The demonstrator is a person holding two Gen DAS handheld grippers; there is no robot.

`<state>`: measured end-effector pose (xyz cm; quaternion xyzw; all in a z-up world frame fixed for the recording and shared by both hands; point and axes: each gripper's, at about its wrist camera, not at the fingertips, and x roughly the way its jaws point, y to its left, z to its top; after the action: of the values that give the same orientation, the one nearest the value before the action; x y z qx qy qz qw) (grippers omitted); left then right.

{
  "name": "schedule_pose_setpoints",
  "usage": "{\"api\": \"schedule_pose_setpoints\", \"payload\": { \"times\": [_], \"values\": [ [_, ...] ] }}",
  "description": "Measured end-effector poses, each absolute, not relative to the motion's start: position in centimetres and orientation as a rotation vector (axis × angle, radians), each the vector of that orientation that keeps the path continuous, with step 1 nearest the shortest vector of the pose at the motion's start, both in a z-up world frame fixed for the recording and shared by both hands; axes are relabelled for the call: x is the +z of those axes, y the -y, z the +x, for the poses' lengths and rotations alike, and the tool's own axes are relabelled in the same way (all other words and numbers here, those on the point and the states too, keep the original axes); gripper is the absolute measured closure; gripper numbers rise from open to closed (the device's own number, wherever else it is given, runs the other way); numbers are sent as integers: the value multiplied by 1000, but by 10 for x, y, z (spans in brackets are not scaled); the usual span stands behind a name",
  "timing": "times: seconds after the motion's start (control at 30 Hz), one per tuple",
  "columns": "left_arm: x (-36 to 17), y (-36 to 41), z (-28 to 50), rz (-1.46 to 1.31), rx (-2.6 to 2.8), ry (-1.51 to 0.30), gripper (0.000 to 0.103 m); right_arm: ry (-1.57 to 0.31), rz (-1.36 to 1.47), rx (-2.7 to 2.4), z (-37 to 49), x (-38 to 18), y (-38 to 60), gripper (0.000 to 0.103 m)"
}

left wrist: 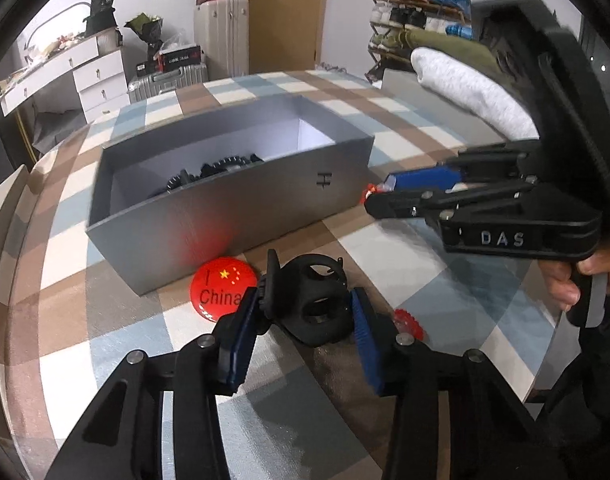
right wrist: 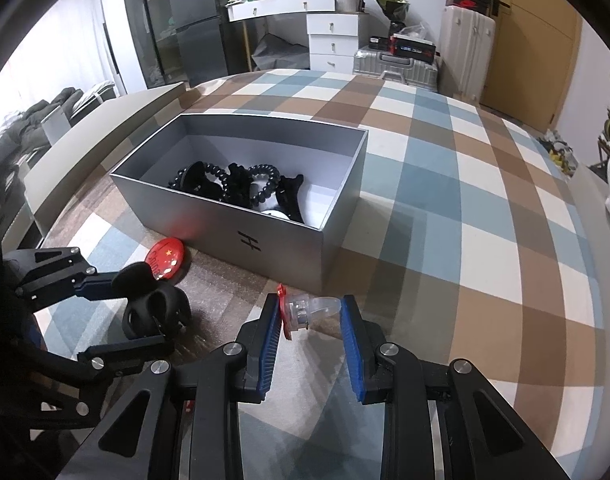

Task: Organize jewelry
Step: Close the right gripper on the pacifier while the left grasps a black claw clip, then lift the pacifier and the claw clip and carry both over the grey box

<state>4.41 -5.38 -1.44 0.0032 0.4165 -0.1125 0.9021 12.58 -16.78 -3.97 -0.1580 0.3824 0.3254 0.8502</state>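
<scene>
Checked tablecloth; black clip between hand-held gripper pads.

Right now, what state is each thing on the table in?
grey box: open, hair ties and clips inside
black hair claw: on the table, between the left gripper fingers
clear clip with red flower: clamped in the right gripper
red China badge: flat beside the box
</scene>
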Motion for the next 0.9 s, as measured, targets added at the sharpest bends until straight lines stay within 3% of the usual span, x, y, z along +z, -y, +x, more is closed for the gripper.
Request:
{"api": "schedule_pose_setpoints", "payload": {
  "times": [0.9],
  "values": [
    [9,28,40,-71,-163,-735,64,-758,-303,705,118,-25,172,74]
  ]
}}
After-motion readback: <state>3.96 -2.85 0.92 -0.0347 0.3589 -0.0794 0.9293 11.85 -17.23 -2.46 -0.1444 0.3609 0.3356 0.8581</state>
